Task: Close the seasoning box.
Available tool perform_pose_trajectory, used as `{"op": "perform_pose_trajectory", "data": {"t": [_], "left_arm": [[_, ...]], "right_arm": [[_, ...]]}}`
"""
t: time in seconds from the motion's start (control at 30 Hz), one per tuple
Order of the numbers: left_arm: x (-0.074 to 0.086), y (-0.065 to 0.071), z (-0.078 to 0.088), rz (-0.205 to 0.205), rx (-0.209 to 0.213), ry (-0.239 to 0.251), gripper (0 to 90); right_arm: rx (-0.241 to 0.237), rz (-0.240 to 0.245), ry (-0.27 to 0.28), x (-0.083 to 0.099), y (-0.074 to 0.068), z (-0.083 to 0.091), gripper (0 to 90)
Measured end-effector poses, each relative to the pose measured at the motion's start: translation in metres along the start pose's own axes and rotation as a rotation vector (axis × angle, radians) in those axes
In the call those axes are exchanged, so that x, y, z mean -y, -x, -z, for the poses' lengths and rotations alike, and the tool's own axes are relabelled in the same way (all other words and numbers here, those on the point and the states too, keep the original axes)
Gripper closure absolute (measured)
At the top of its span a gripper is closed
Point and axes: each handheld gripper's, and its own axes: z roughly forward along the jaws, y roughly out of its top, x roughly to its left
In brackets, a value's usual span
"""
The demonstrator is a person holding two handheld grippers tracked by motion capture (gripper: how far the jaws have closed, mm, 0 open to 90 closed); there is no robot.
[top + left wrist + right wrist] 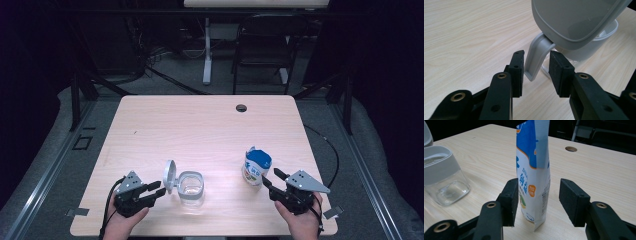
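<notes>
On the tabletop [210, 125], both claws stand open pre-grasp, left claw [536, 67] straddling the jar [191, 189] handle [535, 58], right claw [539, 200] straddling the pouch [534, 170]; next, probably close both.

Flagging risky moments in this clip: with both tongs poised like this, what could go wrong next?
1. The right tongs straddle the tall, thin blue-and-white pouch with jaws open. Closing unevenly could tip it or crush it.
2. The left tongs bracket the grey handle of the clear jug, whose lid stands open. Pinching near the handle's end may slip or twist the jug.
</notes>
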Motion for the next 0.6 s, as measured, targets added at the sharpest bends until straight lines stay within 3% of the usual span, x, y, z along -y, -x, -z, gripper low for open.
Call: {"op": "perform_pose_trajectory", "data": {"t": [0.6], "left_arm": [[0.003,-0.006,0.004,0.007,-0.012,-0.001,65.9]], "right_arm": [[-0.028,-0.034,-0.050,0.017,0.002,-0.037,47.3]]}}
